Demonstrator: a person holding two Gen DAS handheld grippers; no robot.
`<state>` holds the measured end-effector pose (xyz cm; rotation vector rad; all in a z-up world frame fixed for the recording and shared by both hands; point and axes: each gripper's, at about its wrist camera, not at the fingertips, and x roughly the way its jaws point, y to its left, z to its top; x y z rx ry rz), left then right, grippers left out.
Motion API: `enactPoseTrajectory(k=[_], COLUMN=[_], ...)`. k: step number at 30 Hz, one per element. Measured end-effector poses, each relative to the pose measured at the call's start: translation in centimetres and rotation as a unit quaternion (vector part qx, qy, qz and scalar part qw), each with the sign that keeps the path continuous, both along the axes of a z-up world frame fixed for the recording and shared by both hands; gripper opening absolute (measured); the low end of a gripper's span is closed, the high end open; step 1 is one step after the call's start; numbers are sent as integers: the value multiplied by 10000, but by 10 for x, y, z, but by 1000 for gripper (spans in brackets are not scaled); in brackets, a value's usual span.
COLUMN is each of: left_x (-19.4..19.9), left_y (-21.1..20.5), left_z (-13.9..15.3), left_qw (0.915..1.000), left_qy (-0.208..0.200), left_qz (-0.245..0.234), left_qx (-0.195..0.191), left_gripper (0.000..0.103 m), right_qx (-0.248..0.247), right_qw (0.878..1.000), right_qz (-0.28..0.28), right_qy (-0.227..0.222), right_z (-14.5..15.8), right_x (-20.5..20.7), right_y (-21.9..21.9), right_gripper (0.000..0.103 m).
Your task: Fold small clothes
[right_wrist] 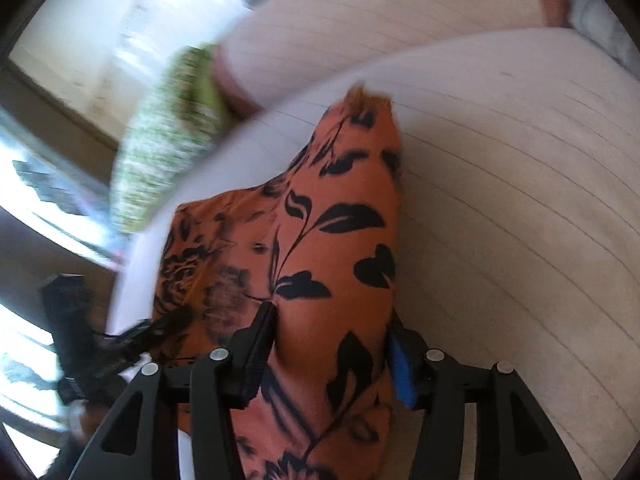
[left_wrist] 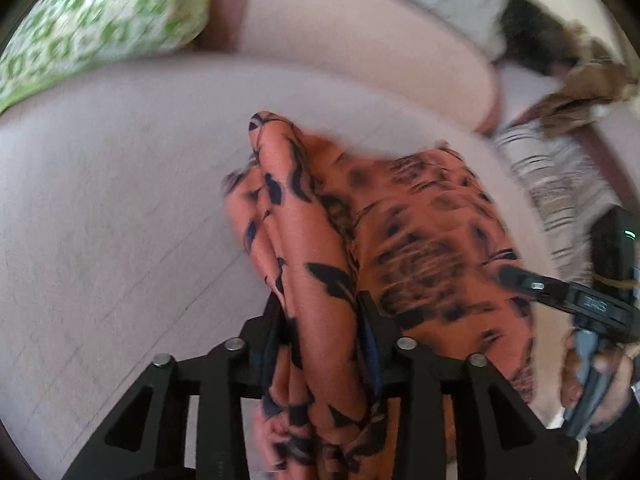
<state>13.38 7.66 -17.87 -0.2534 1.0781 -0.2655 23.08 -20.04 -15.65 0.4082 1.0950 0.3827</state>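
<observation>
An orange garment with a dark leaf print [left_wrist: 420, 216] hangs over a pale sofa seat [left_wrist: 100, 220]. My left gripper [left_wrist: 320, 304] is shut on a bunched fold of it, which runs up between the fingers. My right gripper [right_wrist: 332, 320] is shut on another part of the same garment [right_wrist: 340, 220], which drapes over the fingers. The right gripper also shows at the right edge of the left wrist view [left_wrist: 560, 296], and the left one at the lower left of the right wrist view [right_wrist: 120, 344]. Both views are blurred by motion.
A green patterned cushion [left_wrist: 92, 20] lies at the sofa's back left, also in the right wrist view [right_wrist: 168, 136]. A striped cloth [left_wrist: 560, 176] and brown clothes [left_wrist: 580, 88] lie at the right. The sofa backrest [left_wrist: 360, 32] rises behind. A bright window [right_wrist: 36, 184] is at the left.
</observation>
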Motion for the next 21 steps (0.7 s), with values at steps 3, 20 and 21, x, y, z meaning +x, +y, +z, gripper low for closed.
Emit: enactPoseTrajectory(k=[3,20,21], left_x=[-14,-23,-25], left_y=[16,12,10], left_z=[12,26,40], left_qw=[9995,9994,9979], left_qy=[-205,-277,-591], left_qz=[246,148,107], left_qx=[-39,126,252], left_gripper=[51,46,46], right_qx=[-92,159,193], right_qw=[9991,9989,9980], right_qz=[-287,-332,-338], right_qy=[-289,-277,-490], right_z=[12,28,40], right_x=[-15,-36,-35], right_y=[-8,4,3], right_gripper=[60,85,85])
